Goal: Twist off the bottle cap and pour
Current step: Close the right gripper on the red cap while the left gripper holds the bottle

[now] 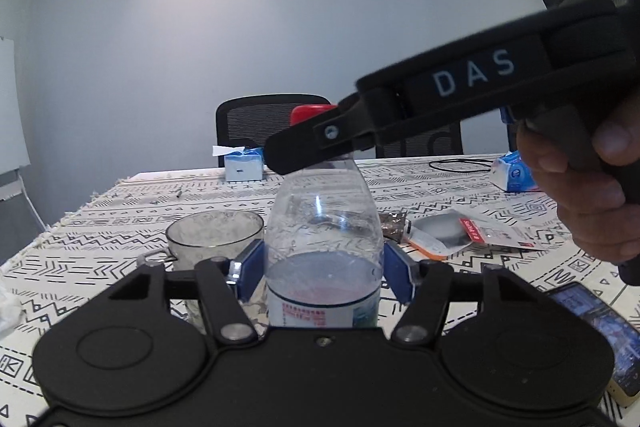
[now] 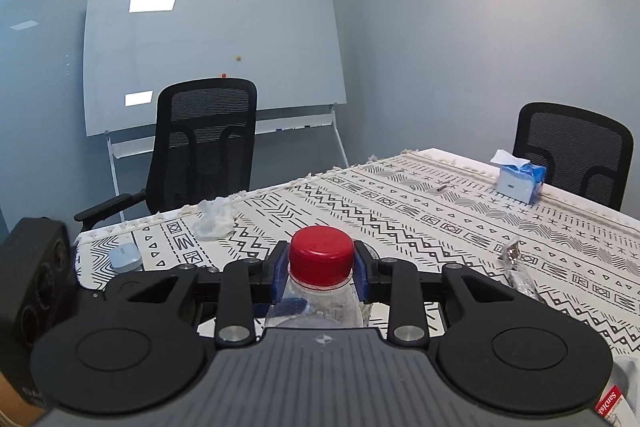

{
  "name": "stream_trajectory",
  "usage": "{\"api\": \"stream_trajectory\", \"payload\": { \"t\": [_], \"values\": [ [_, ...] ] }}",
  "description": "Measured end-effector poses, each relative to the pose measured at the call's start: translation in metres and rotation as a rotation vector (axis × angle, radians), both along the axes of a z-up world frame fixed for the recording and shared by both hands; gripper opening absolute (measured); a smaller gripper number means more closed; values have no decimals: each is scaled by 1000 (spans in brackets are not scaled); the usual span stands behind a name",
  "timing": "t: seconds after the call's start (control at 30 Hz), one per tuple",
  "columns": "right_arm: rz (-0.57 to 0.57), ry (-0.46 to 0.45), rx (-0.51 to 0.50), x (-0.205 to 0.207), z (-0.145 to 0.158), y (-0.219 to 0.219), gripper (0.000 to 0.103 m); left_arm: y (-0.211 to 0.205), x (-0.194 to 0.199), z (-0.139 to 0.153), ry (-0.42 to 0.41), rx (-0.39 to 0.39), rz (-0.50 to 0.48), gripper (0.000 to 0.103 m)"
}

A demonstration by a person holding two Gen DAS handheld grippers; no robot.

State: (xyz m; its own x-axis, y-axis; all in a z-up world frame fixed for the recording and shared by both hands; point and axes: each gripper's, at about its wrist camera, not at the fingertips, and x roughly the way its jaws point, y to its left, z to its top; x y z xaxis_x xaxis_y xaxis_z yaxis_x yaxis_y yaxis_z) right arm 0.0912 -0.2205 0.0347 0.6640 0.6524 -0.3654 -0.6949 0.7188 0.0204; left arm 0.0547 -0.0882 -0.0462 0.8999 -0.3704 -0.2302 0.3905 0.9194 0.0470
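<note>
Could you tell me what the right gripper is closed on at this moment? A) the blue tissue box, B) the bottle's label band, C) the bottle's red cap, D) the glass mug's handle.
C: in the right wrist view the right gripper has its blue pads on either side of the red cap, while the left gripper holds the bottle lower down on its body.

On the table (image 1: 120,203) the bottle (image 1: 322,227) stands upright between the left gripper's (image 1: 323,271) pads, with the cup (image 1: 214,237) just beside it on the left. The right gripper (image 2: 321,269) closes around the cap (image 2: 321,253) on top. A tissue box (image 1: 243,166) sits behind, near the far edge; a phone (image 1: 600,335) lies to the right.
</note>
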Motion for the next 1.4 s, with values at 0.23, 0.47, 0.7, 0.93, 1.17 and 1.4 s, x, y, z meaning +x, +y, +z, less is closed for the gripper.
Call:
{"api": "stream_trajectory", "payload": {
  "t": [0.23, 0.47, 0.7, 0.93, 1.17, 1.4],
  "values": [
    [-74, 7, 61, 5, 3, 0, 41, -3, -2, 0, -9, 18, -4, 65],
    [-152, 32, 113, 22, 1, 15, 43, -1, -7, 0, -12, 16, -2, 65],
    [-204, 54, 66, 31, -9, 25, 32, 5, -4, 1, 0, -10, -3, 64],
    [-139, 73, 18, 34, -9, 31, 31, 11, -8, 5, 20, -24, -14, 64],
    [-114, 42, 3, 26, -4, 31, 32, 9, -1, 6, 5, 4, -32, 65],
    [-125, 34, 46, 25, 5, 18, 38, 7, 1, 8, 11, 16, -45, 69]
  ]
}}
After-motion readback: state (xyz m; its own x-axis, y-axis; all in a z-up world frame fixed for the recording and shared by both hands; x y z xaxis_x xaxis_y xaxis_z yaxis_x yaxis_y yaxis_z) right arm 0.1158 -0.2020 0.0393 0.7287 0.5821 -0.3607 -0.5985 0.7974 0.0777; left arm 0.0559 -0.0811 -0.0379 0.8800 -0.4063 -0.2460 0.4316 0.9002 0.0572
